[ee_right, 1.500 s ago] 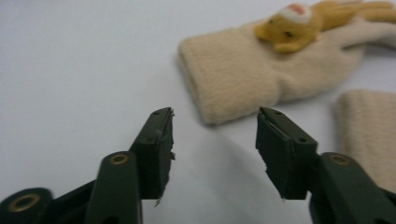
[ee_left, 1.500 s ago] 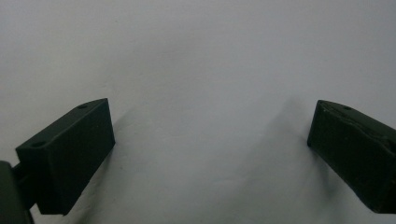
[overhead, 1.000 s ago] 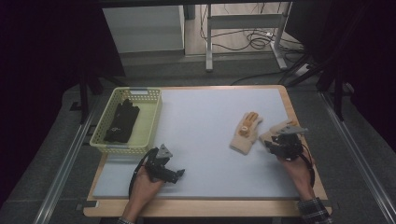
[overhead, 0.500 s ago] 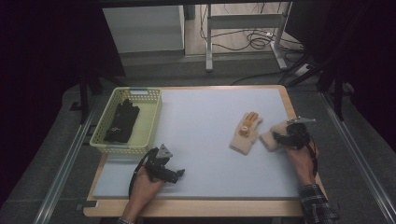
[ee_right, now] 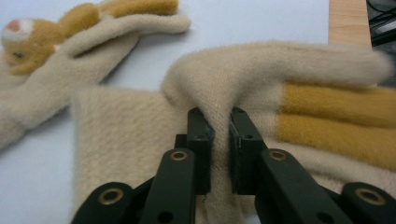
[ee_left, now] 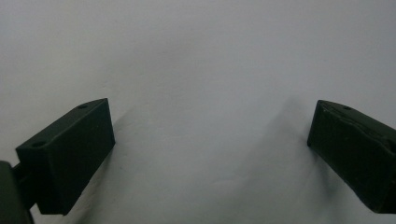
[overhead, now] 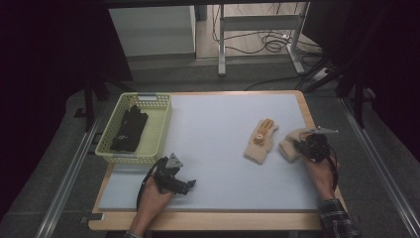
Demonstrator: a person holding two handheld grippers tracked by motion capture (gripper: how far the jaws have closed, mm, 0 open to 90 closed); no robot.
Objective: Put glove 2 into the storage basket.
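A: Beige glove (ee_right: 243, 88) first. Where do we put it?
B: Near the bench's right edge, about midway along it. Its fabric is bunched up in a ridge between the right gripper (ee_right: 220, 135) fingers (ee_right: 201, 140).
A: So a grip?
B: Yes, jaws have just been closing and now pinch that fold, narrow gap, cloth pressed on both pads. Its yellow-striped fingers stick out to the right in the right gripper view.
A: Second glove (overhead: 261, 140)?
B: The one with the animal face, lying flat just left of the held one, touching or nearly; we can't tell which.
A: Left gripper (overhead: 174, 179)?
B: Near the front edge, left of centre, jaws wide apart over bare mat (ee_left: 201, 60), nothing between them.
A: Anything else?
B: Yellow basket (overhead: 115, 151) at the left edge, black gloves (overhead: 130, 128) inside.
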